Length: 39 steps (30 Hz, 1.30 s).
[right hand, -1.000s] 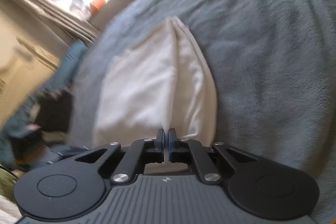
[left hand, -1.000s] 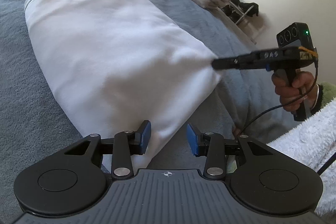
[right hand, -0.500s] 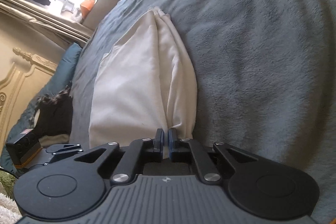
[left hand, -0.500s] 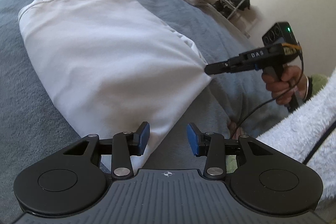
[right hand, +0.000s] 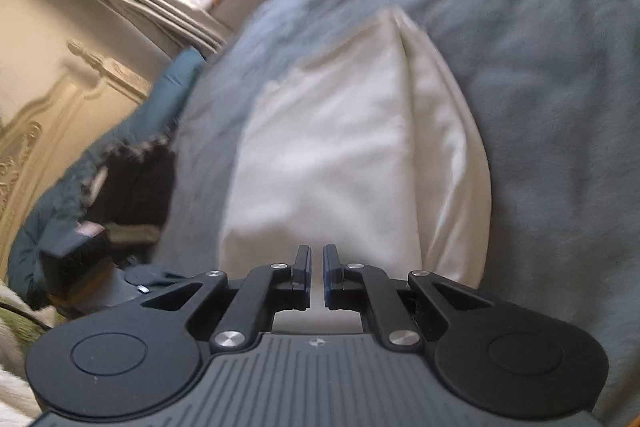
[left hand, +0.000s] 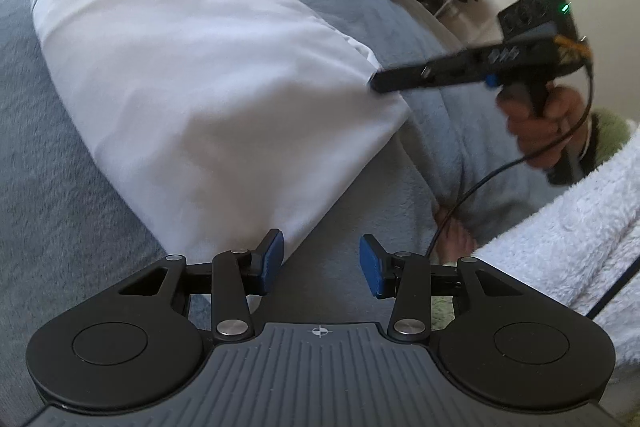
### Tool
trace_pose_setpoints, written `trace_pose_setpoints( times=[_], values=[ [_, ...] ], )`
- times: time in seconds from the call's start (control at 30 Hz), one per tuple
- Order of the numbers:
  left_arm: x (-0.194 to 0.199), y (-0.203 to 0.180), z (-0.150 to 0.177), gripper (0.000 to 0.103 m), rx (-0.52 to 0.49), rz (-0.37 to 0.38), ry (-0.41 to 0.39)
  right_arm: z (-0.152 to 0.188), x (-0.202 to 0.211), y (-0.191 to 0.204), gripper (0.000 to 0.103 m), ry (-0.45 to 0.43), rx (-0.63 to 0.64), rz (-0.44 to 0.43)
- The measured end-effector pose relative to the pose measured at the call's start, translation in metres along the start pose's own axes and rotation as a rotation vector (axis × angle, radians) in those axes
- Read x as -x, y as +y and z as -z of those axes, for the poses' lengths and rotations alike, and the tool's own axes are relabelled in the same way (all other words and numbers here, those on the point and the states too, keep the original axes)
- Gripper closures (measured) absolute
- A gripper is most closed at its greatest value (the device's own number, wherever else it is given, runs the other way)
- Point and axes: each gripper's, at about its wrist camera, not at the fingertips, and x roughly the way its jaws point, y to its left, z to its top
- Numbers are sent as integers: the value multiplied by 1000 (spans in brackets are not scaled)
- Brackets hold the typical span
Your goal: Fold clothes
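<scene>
The right gripper was clamped on the near right corner of the white garment half a second ago; its fingers now stand slightly apart with nothing between them, so the corner has been let go. In the left wrist view its tip lies at that corner, blurred. The left gripper stays wide apart and empty, at the near edge of the garment.

The garment lies on the grey bed as a folded, long, layered panel. Judgement: the fold held by the right gripper has been set down; whether a further fold is due cannot be settled.

Markings: white characters on the right gripper body are blurred and unreadable. No brand or label is visible on the garment.
</scene>
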Motion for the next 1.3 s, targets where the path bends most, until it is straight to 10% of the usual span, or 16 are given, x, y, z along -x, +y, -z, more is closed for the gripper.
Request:
trace_pose_setpoints(
  times=[0.2, 0.53, 0.8, 0.97, 1.3],
  values=[
    [-2, 1, 2, 61, 18, 14, 21, 6, -4, 1, 98, 128, 29, 105],
    [-8, -1, 6, 60, 14, 16, 71, -53, -4, -4, 97, -85, -7, 15],
    [25, 2, 8, 58, -28, 35, 29, -71, -6, -43, 97, -197, -184, 127],
    [42, 15, 0, 56, 33, 93, -89, -85, -15, -32, 97, -208, -152, 32],
    [16, 16, 2, 56, 64, 37, -68, -121, -50, -51, 97, -248, -248, 34]
  ],
)
